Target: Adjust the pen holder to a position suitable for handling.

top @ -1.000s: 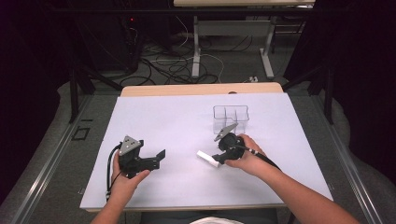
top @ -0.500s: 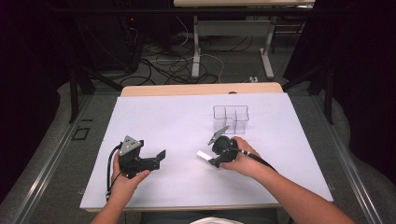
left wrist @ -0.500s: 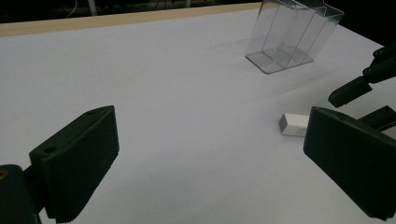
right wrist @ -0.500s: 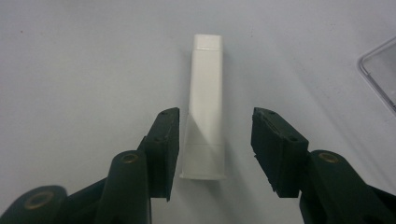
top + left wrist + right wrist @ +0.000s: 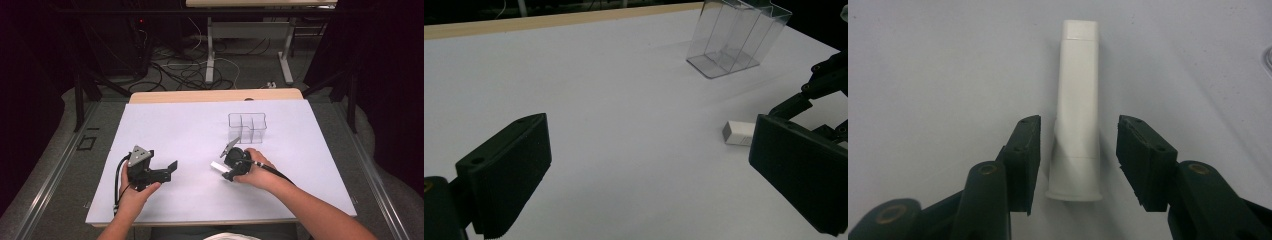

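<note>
My right claw is parted astride the white tube; I'd clench squarely on its body, left claw gaping idle.

The right gripper points down at a plain white worktop, its 2 black jaws spread apart with a gap on each side of what lies between them. Between them lies a small white plastic tube with a squared cap at its far end and a flared, flat end nearest the camera, touching neither jaw.
</note>
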